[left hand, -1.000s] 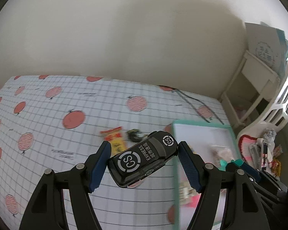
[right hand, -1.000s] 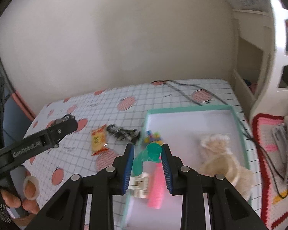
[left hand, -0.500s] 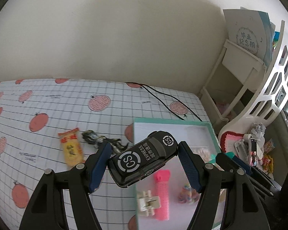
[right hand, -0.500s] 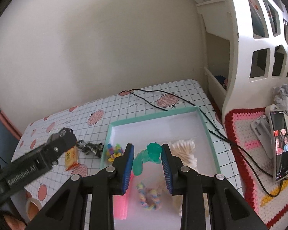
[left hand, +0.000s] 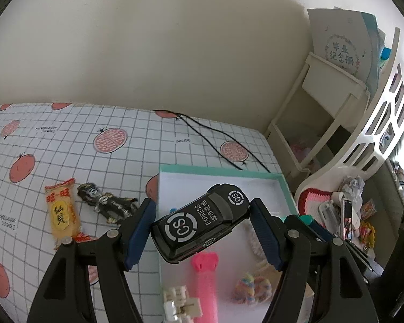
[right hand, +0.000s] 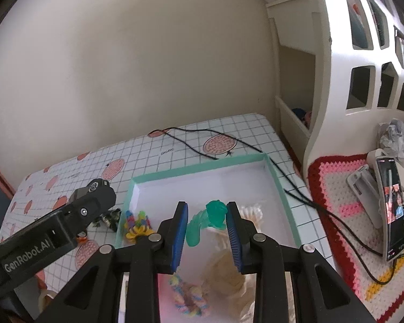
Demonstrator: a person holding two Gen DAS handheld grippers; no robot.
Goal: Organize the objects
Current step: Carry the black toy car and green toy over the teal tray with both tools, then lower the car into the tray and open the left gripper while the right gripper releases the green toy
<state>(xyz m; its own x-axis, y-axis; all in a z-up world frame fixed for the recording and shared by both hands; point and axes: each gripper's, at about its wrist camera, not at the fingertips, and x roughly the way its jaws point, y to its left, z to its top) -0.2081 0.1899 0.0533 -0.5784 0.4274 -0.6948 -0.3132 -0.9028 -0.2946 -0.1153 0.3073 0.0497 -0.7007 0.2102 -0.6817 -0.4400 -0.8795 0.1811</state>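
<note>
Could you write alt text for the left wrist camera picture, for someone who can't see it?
The left tongs grip a black toy car marked "EXPRESS" above a teal-rimmed white tray holding a pink toy and other small items. On the checked tablecloth to the left lie a yellow snack packet and a dark figurine.

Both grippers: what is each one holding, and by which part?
Left gripper holds the black toy car by its front and rear ends. Right gripper holds the green figure across its sides.
</note>
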